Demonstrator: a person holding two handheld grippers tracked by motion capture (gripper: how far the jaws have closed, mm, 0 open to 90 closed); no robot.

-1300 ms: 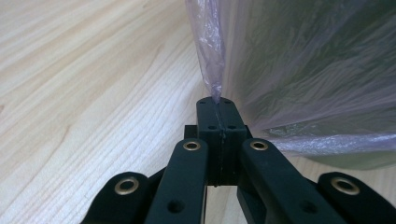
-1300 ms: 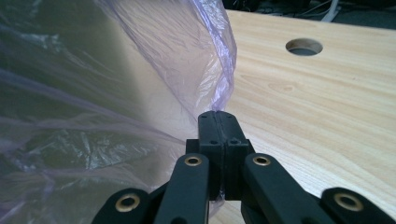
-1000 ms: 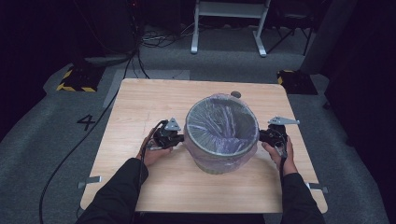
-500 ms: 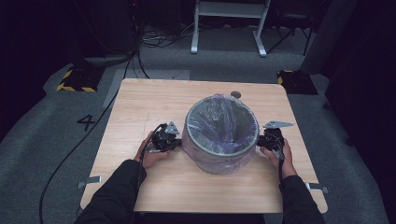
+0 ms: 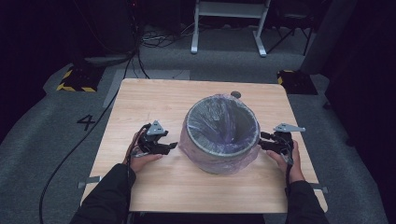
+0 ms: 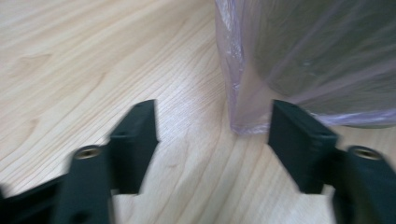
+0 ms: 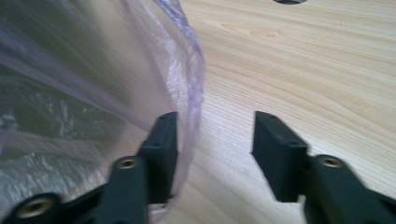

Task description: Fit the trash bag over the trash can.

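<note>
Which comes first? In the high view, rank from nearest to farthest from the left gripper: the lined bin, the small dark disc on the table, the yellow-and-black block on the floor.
From the left gripper:
1. Lined bin, right beside it at the table's middle.
2. Small dark disc, beyond the bin near the table's far edge.
3. Yellow-and-black block, on the floor past the table's far left corner.

One bin [image 5: 219,140] stands between two claws, the left claw [image 5: 172,146] and the right claw [image 5: 262,140]. One plastic liner [image 5: 223,122] sits in it. One table [image 5: 154,100] carries everything.
</note>
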